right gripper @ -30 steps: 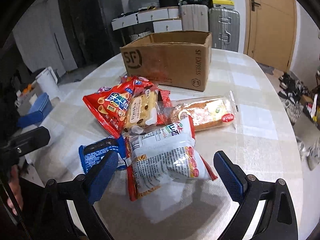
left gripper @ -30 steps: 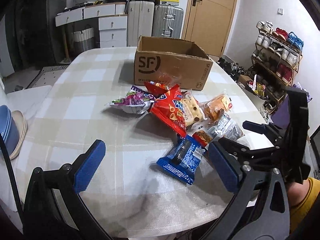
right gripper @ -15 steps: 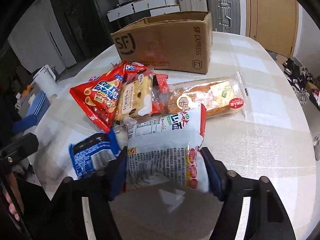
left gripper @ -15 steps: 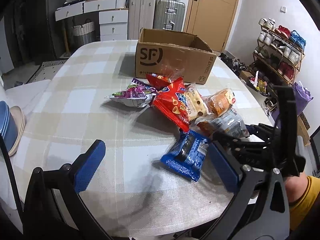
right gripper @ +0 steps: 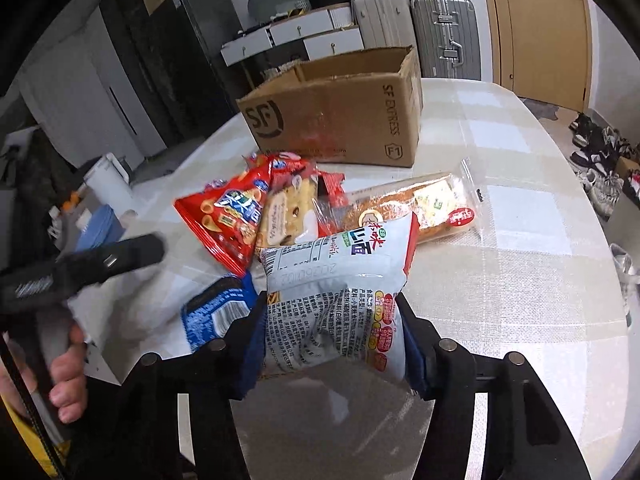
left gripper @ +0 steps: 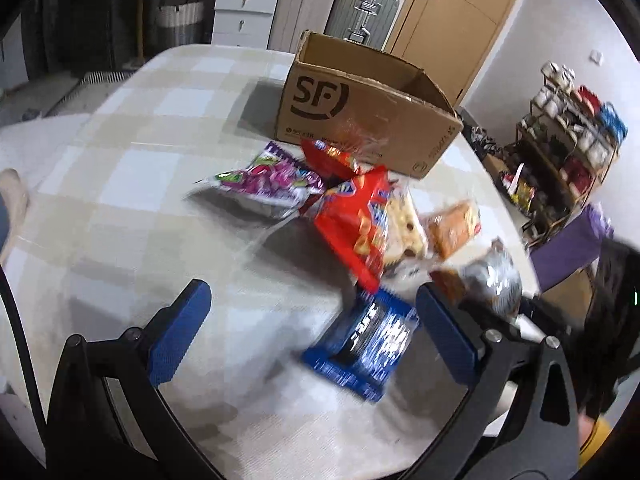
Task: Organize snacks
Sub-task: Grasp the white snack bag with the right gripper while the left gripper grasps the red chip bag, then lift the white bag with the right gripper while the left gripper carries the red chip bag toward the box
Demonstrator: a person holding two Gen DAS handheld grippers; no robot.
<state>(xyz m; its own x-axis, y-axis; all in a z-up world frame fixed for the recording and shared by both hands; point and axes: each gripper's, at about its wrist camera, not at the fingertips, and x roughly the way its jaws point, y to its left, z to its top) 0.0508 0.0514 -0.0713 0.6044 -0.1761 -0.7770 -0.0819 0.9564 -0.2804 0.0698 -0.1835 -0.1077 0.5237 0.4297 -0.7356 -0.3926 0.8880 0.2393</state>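
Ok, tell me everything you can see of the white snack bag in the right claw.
The white snack bag is a crinkly, puffed plastic pack with red edges, black printed text and a barcode. The right claw has just been closing and now pinches its lower half between blue pads. Its top leans toward the bread pack, beside the blue packet.

R gripper (right gripper: 332, 340) closed on noodle pack (right gripper: 336, 300) (was open), lifted

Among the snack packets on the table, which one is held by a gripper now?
The white noodle packet. The right gripper has just closed on it, its blue pads pressing both sides. The blue packet, red chip bag and long bread packet lie free.
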